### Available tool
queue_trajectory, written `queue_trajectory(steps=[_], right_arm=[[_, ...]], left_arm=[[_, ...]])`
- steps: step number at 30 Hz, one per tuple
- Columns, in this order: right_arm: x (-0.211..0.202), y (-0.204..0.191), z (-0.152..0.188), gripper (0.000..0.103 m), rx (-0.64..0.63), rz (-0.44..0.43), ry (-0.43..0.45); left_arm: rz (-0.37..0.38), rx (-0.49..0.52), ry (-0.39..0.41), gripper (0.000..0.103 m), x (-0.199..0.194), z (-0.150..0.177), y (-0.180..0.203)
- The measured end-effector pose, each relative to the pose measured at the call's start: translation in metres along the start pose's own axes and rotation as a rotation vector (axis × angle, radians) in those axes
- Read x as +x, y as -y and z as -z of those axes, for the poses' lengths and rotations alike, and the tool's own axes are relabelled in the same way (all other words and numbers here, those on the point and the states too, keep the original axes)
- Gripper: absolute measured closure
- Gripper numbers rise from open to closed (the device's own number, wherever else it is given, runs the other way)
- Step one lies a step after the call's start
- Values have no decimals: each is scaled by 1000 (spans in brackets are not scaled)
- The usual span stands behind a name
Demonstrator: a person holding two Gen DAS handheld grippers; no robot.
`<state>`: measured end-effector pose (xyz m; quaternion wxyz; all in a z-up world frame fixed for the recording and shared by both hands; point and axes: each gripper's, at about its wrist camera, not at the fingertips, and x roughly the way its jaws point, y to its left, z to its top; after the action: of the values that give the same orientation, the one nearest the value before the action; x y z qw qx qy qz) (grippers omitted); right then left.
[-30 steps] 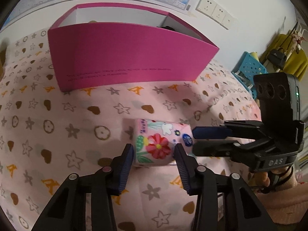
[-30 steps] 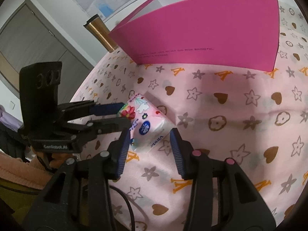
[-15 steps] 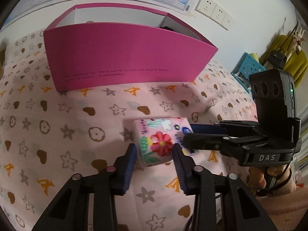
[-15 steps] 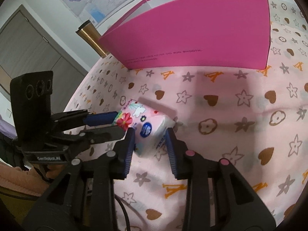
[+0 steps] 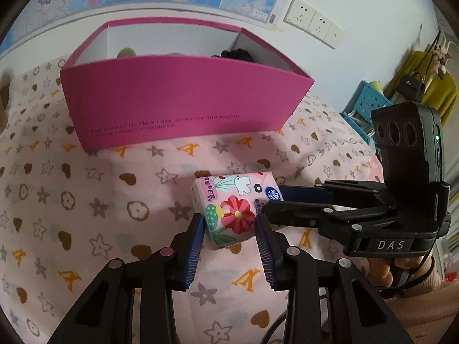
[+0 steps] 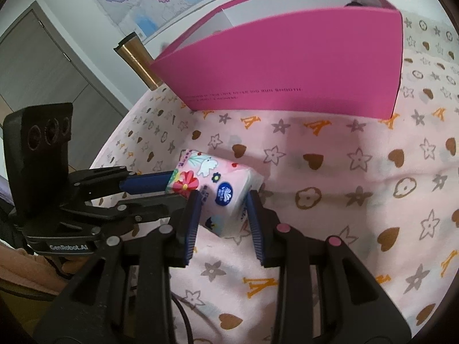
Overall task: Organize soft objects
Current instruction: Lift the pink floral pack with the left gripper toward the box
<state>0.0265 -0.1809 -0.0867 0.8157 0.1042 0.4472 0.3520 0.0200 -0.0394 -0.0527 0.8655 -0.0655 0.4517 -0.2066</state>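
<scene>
A pink flowered tissue pack (image 5: 233, 204) is held by both grippers just above the pink patterned cloth. My left gripper (image 5: 229, 223) is shut on its near end, a pad on each side. My right gripper (image 6: 222, 203) is shut on its other end; it comes in from the right in the left wrist view (image 5: 275, 200). The left gripper shows at the left in the right wrist view (image 6: 169, 189). The pack also shows in the right wrist view (image 6: 221, 192). An open magenta box (image 5: 183, 106) stands behind the pack, also seen in the right wrist view (image 6: 287, 66).
Dark and green items (image 5: 238, 54) lie inside the box. A gold cylinder (image 6: 137, 57) stands left of the box. A blue crate (image 5: 364, 106) and wall sockets (image 5: 315, 23) are at the right. A patterned cloth (image 5: 86, 200) covers the surface.
Both grippers have closed onto the tissue pack and lifted it slightly off the cloth, towards the box, whose inside now shows more.
</scene>
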Motion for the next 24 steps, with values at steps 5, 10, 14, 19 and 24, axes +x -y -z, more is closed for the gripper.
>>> queue_trajectory(steps=[5,10,14,19,24], right_arm=[[-5,-5,-3,67,-18,5,16],[-8,-6,-6,67,-30,9,26],[-13,-7,-8,67,-37,12,36],[-18,-10,-11,67,-52,19,52],[-23,-11,-14,67,-62,20,65]], left_arm=[[-3,2,17,67,-5,-3,2],[-2,0,32,67,-8,-6,4],[-1,0,43,67,-11,-8,5],[-2,4,62,67,-16,-11,5],[-5,11,75,67,-22,-14,6]])
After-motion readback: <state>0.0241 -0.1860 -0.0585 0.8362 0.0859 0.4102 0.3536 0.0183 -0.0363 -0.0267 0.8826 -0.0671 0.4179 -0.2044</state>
